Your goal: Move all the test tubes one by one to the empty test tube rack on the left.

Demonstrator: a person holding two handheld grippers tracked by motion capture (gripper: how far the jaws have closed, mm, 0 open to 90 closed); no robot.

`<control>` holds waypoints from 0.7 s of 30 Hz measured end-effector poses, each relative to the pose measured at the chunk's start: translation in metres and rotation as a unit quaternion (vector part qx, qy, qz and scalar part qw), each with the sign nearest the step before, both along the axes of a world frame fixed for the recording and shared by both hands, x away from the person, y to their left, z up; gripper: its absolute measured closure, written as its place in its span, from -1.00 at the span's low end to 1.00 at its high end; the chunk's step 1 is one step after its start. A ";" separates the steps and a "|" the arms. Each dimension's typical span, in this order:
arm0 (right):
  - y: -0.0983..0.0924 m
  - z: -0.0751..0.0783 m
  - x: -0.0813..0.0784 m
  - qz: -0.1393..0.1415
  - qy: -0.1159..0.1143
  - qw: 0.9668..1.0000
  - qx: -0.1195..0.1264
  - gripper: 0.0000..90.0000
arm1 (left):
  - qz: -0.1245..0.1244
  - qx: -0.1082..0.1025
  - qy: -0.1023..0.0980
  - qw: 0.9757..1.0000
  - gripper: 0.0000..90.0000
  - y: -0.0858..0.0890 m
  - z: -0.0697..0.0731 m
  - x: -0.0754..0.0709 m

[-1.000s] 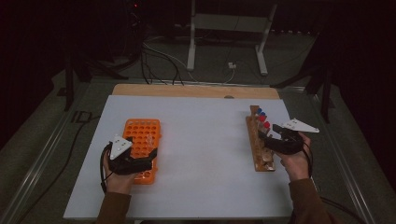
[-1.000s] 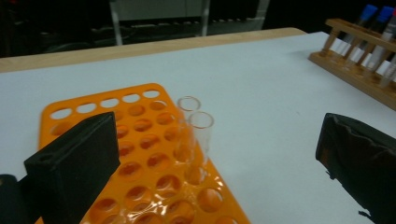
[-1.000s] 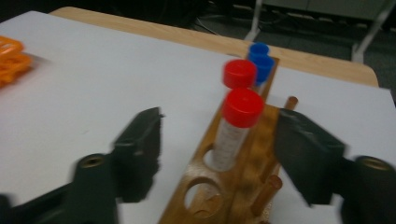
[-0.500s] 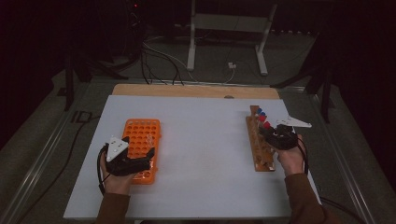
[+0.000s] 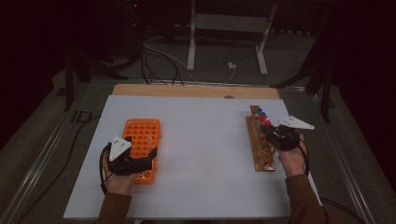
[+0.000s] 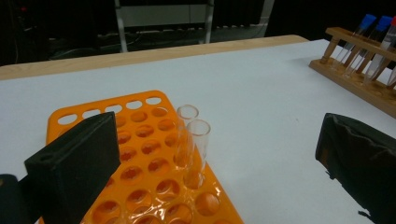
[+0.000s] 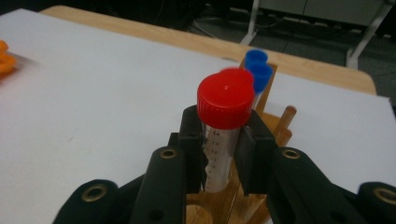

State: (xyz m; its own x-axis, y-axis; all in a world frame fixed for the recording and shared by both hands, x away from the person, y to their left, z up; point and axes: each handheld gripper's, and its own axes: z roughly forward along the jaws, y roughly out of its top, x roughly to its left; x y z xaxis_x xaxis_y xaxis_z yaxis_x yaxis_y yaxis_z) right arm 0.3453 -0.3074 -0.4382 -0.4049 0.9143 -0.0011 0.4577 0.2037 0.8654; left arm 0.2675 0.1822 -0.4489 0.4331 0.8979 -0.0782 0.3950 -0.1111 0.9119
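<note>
Covering most of the frame, the white table [image 5: 201,154] bore an orange rack [image 5: 141,148] at lower left and a wooden rack [image 5: 259,144] at right. The left gripper [image 6: 210,163] spread wide over two clear, open tubes [image 6: 192,144]. The right gripper [image 7: 222,154] clamped a red-capped graduated tube [image 7: 223,135]; blue caps [image 7: 258,70] stood behind.

Two racks: one orange rack [image 5: 141,145], one wooden rack [image 5: 258,141]. Two clear open tubes [image 6: 192,144] in orange. Capped tubes: two blue [image 7: 258,68], two red [image 7: 225,104].
</note>
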 end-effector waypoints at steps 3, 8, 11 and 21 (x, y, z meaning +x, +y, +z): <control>0.000 0.007 -0.001 0.003 -0.008 1.000 0.000 0.66 | -0.007 0.003 -0.005 1.000 -0.99 -0.005 0.003 0.000; 0.000 0.018 -0.004 0.005 -0.019 1.000 0.001 0.66 | -0.021 0.009 -0.010 1.000 -0.99 -0.017 0.008 0.002; 0.001 0.025 -0.006 0.005 -0.027 1.000 0.001 0.66 | -0.030 0.007 -0.013 0.999 -0.99 -0.024 0.012 0.003; 0.004 0.047 -0.015 0.017 -0.047 0.999 0.019 0.66 | -0.071 -0.002 -0.036 0.997 -0.99 -0.056 0.022 0.005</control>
